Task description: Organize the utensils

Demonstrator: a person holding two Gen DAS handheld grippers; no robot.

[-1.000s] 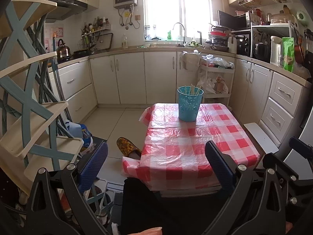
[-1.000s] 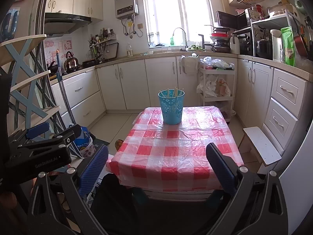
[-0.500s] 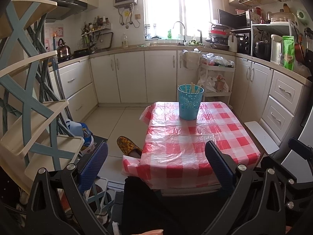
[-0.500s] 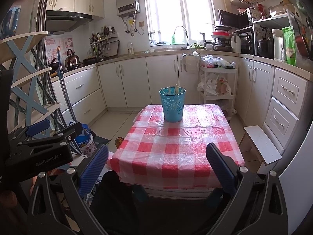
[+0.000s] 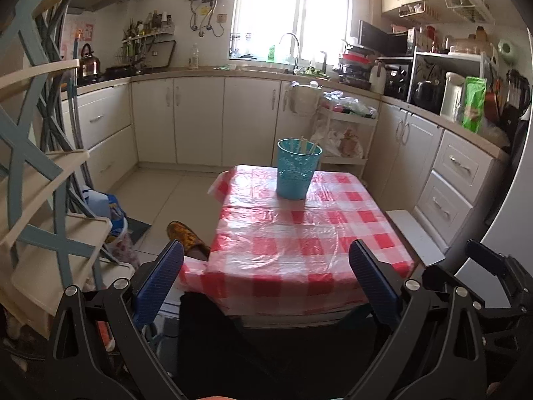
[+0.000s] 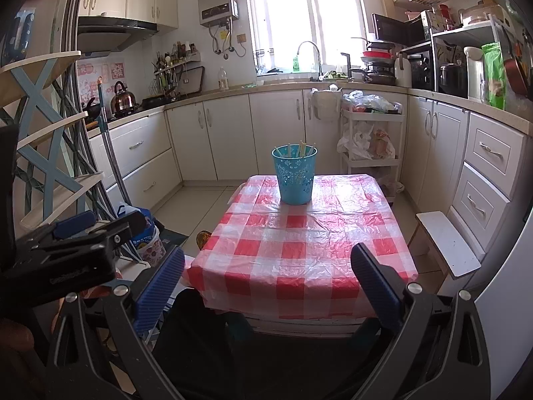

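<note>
Both my claws, left gripper (image 5: 266, 266) and right gripper (image 6: 268, 266), gape apart, empty, low in frame. Mid-frame, a blue bucket (image 6: 295, 175) holding chopsticks (image 6: 301, 148) stands on the checked table (image 6: 299, 250).

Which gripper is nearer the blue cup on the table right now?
Hard to call; roughly equal. The left gripper and right gripper both hang open off the table's near edge, with the blue cup at the far end. Neither touches it.
</note>
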